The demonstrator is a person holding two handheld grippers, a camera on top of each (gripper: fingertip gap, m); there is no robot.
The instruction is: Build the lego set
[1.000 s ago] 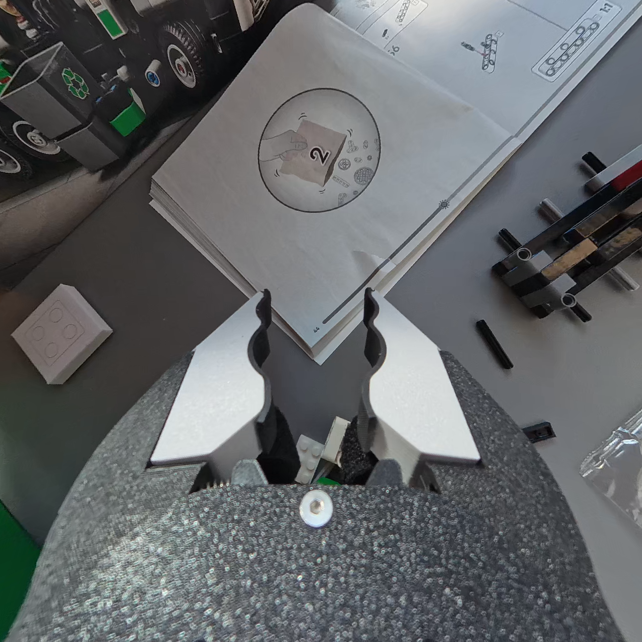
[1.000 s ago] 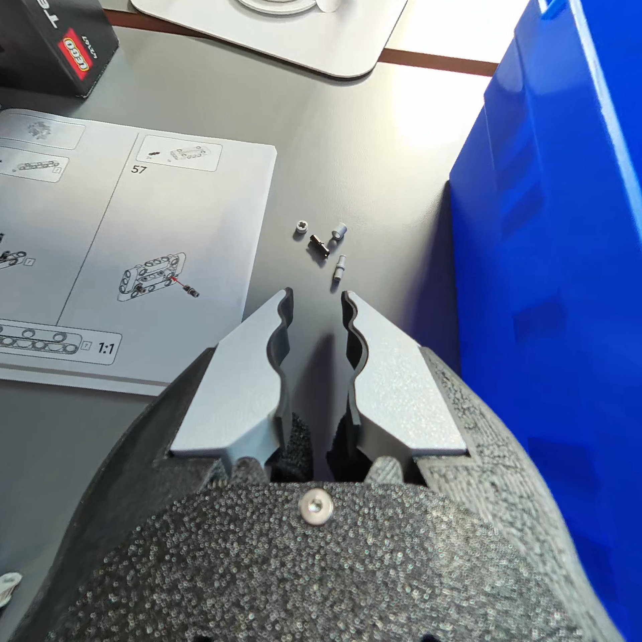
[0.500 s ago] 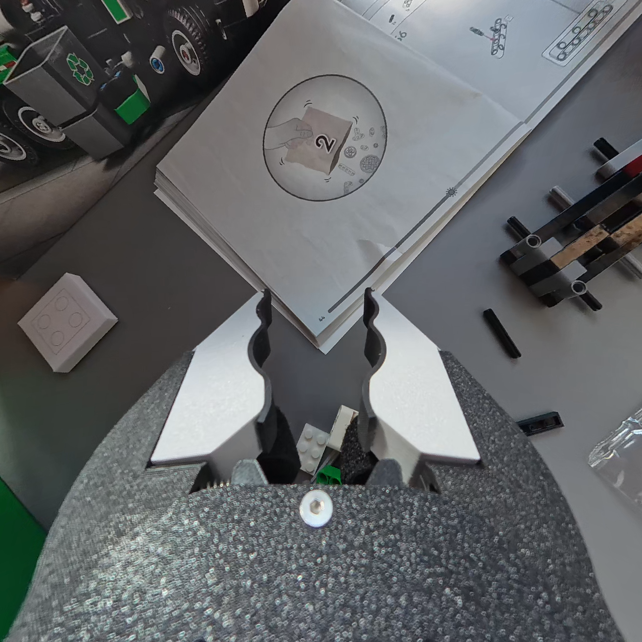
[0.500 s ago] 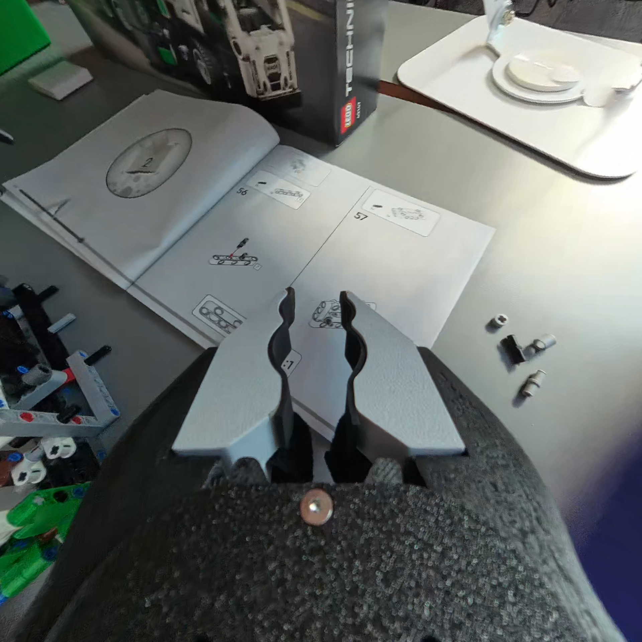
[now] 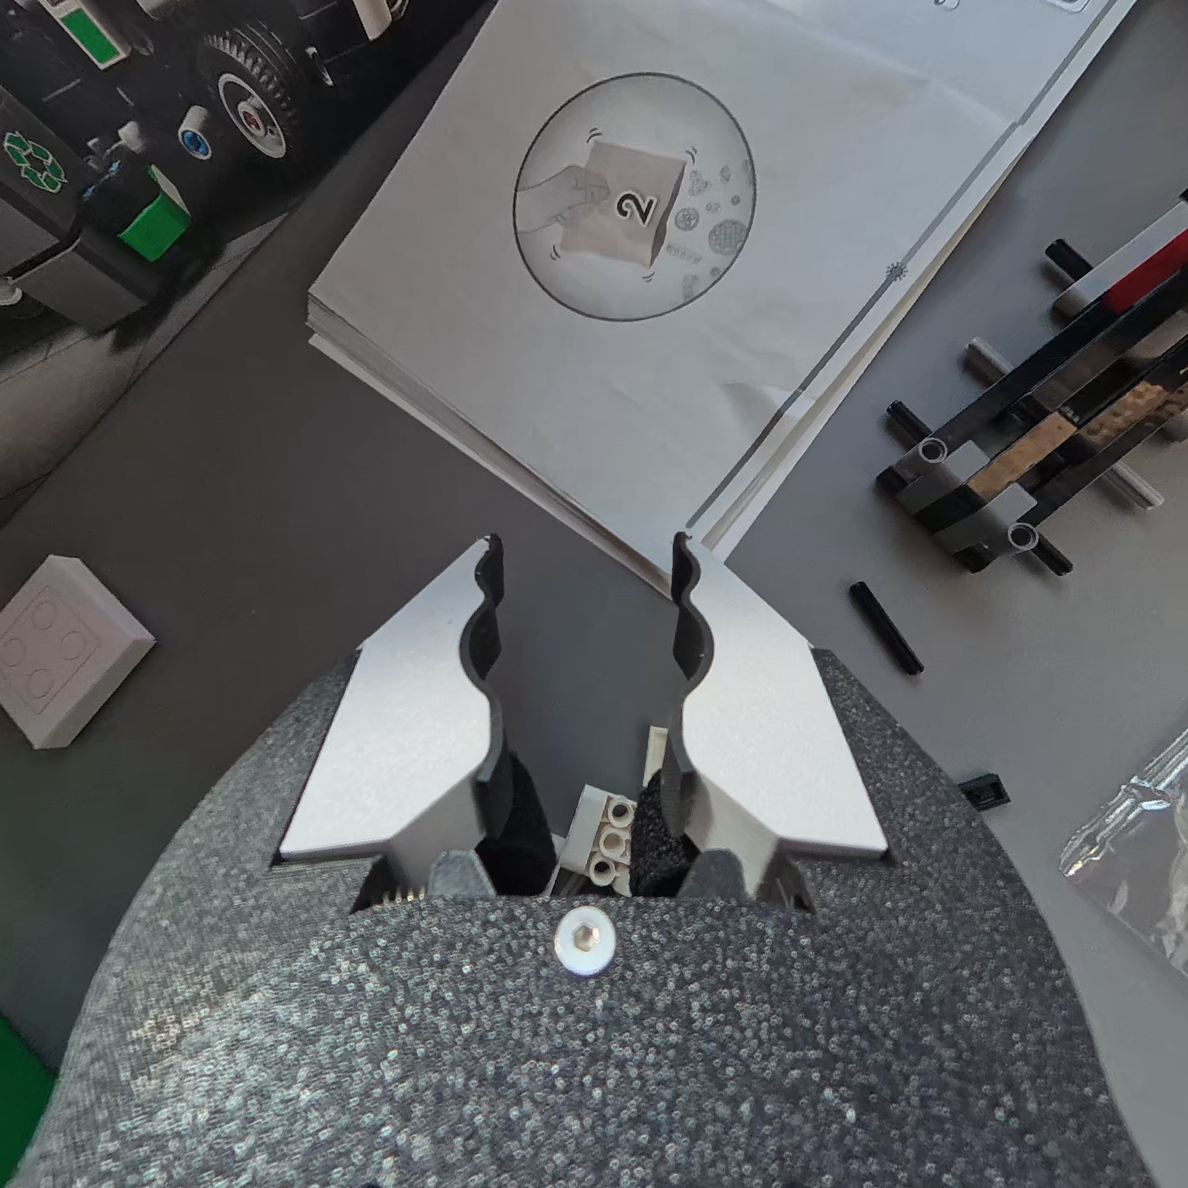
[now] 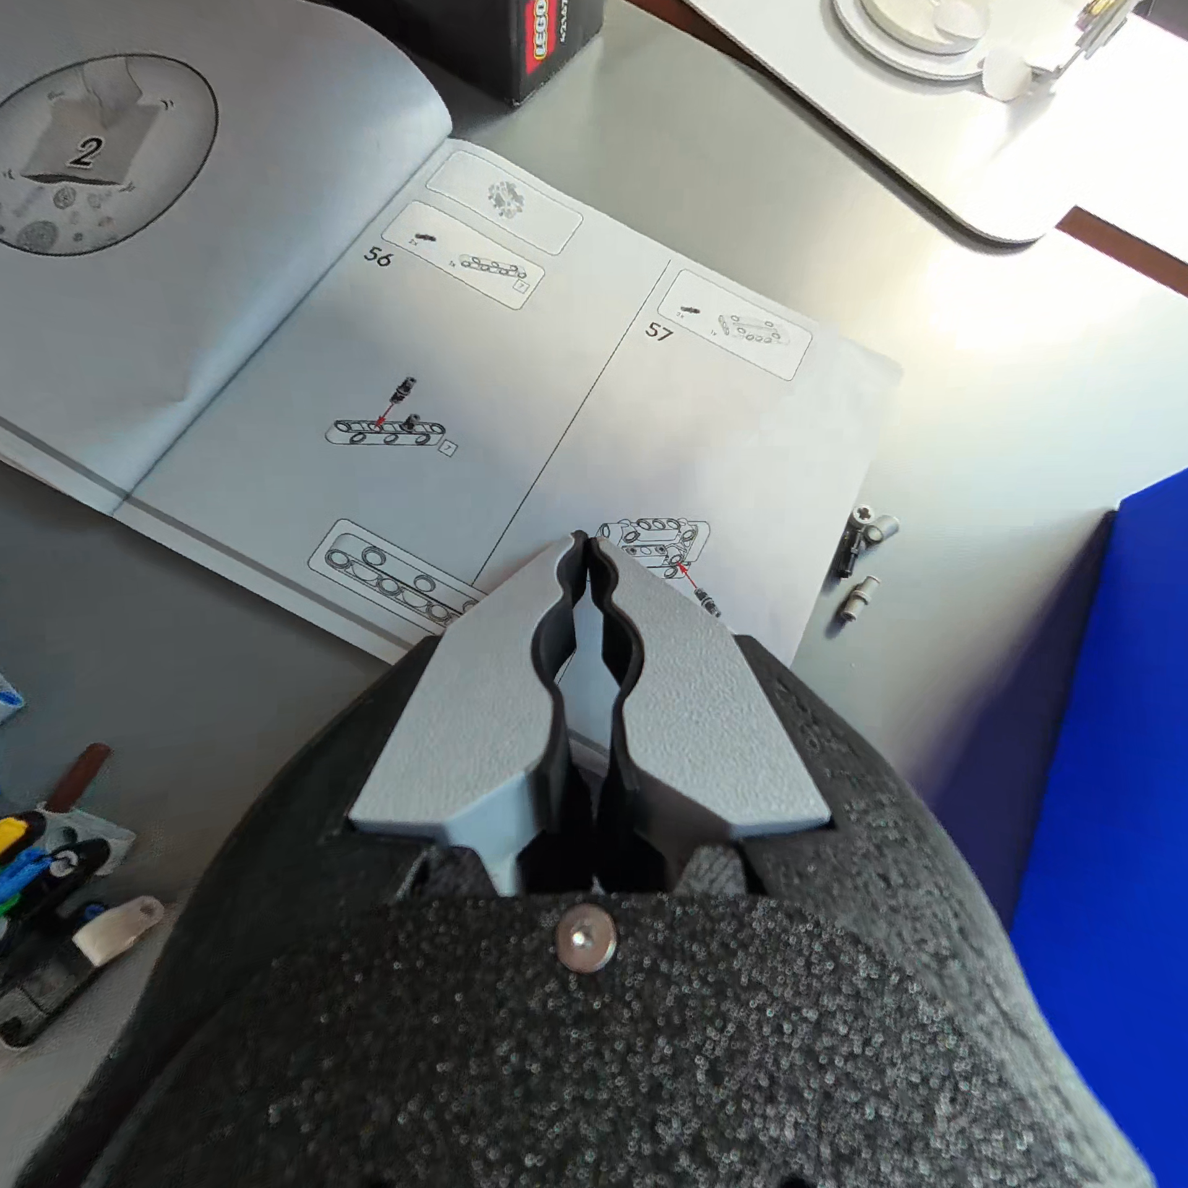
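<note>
Left gripper (image 5: 585, 546) spread wide over grey table (image 5: 270, 488), nothing between the fingertips; corner of open instruction booklet (image 5: 578, 360) just beyond, a short black pin (image 5: 886, 627) near on its right. Right gripper (image 6: 586, 540) closed, tips meeting on nothing, above the booklet's page (image 6: 675, 418); 4 small pins (image 6: 864, 540) lying apart to the right, beside blue bin (image 6: 1106, 739).

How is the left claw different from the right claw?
The left claw is wide open, with bare table showing between its fingers; the right claw is shut, its tips touching on nothing. The left claw hangs beside the instruction booklet's corner; the right claw hangs over the booklet's open page. Both have grey fingers with wavy black pads.
</note>
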